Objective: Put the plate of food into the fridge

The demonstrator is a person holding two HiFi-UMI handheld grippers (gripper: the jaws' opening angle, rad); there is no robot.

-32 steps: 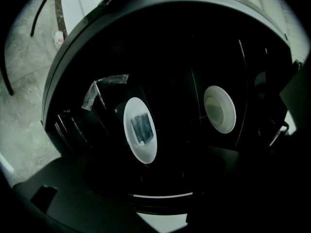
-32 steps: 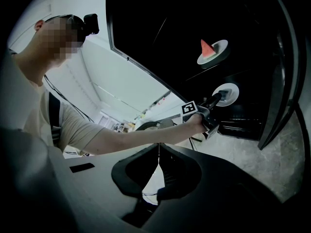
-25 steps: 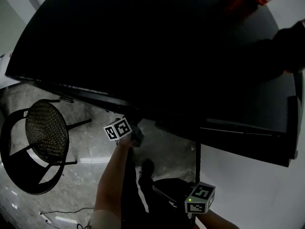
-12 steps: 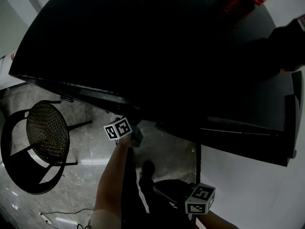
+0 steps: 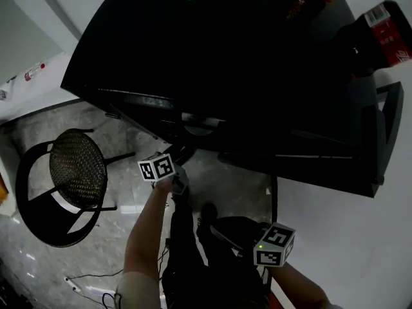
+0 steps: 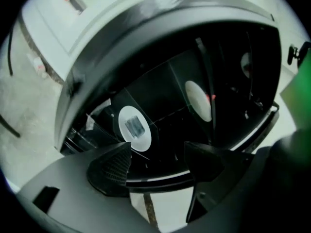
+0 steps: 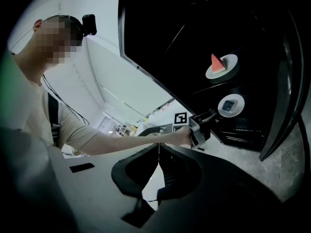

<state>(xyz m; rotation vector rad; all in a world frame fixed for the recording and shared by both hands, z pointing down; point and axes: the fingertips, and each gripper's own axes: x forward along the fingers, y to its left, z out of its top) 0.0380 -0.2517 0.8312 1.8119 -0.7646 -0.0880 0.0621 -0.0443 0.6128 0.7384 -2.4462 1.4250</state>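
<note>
Contents, left to right.

Chair (image 5: 76, 172): one, mesh seat, on the floor left of the fridge, well clear of my work. It played no part.

Left gripper (image 6: 158, 152): one, in my left hand. Its jaws were spread with nothing between them, and it pointed into the open fridge. I judged it empty because its load had been set down.

Fridge (image 5: 225, 56): one, black, with its door (image 7: 285, 81) swung open so the shelves could be reached.

Plates inside: two counted for certain.
- Lower plate (image 6: 135, 128): white, with a small dark block of food, flat on a shelf just beyond my left jaws and touching neither.
- Upper plate (image 7: 222, 66): white, with a red wedge, probably melon, on the shelf above.
- A third pale round shape deeper in was too small to make out.

Which plate was the task's own I could not tell. Both lay inside, so I judged the placing done and only the door left to close.

Right gripper (image 7: 158, 147): one, in my right hand. Its jaws were pressed together on nothing, and it hung low and back from the fridge, out of the way.

Red cartons (image 5: 386, 34): two, on top of the fridge at the far right. They were stored there and not part of this job.
</note>
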